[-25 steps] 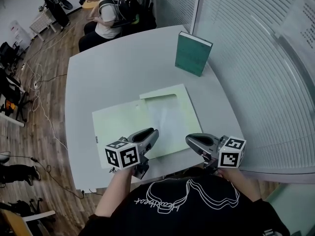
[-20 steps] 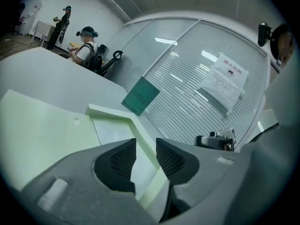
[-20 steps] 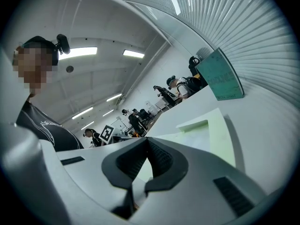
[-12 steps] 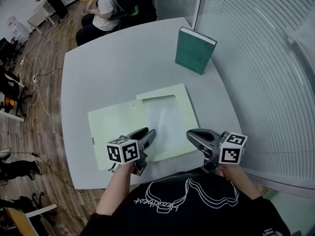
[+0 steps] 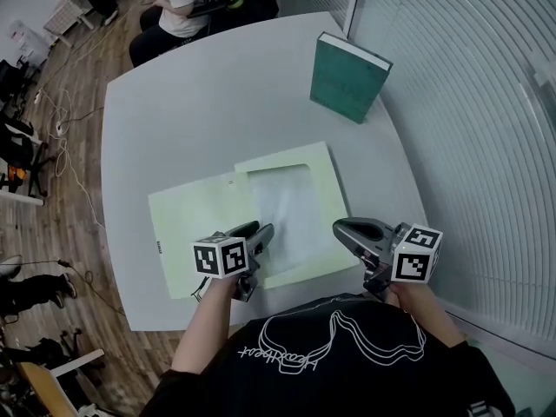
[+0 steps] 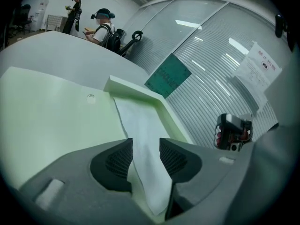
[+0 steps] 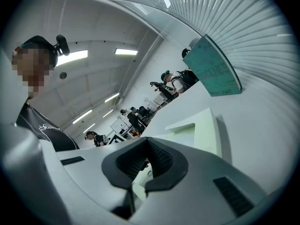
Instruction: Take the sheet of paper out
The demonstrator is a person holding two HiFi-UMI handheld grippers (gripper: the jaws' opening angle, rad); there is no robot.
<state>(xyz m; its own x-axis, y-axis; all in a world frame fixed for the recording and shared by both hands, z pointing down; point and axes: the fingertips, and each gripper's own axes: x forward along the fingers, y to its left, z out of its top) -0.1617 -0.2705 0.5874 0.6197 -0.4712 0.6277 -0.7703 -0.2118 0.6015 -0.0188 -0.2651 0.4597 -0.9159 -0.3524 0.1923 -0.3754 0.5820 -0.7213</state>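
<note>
A pale green folder (image 5: 195, 220) lies open on the grey table, with the white sheet of paper (image 5: 291, 211) on its right half. My left gripper (image 5: 263, 233) is low over the folder's near edge. In the left gripper view its jaws (image 6: 145, 149) are opening, and the near end of the sheet (image 6: 140, 125) runs between the pads without being pinched. My right gripper (image 5: 339, 227) hovers just right of the folder's near right corner. Its fingertips (image 7: 147, 142) meet with nothing between them, and the folder (image 7: 201, 128) lies ahead of it.
A green book (image 5: 346, 78) stands upright at the table's far right, close to the glass wall with blinds (image 5: 469, 102). A person (image 5: 174, 7) sits beyond the table's far edge. Cables and chairs lie on the wooden floor (image 5: 52, 146) to the left.
My left gripper has sunk toward the folder's near edge and its jaws have spread apart. The right gripper has drifted slightly and stays shut.
</note>
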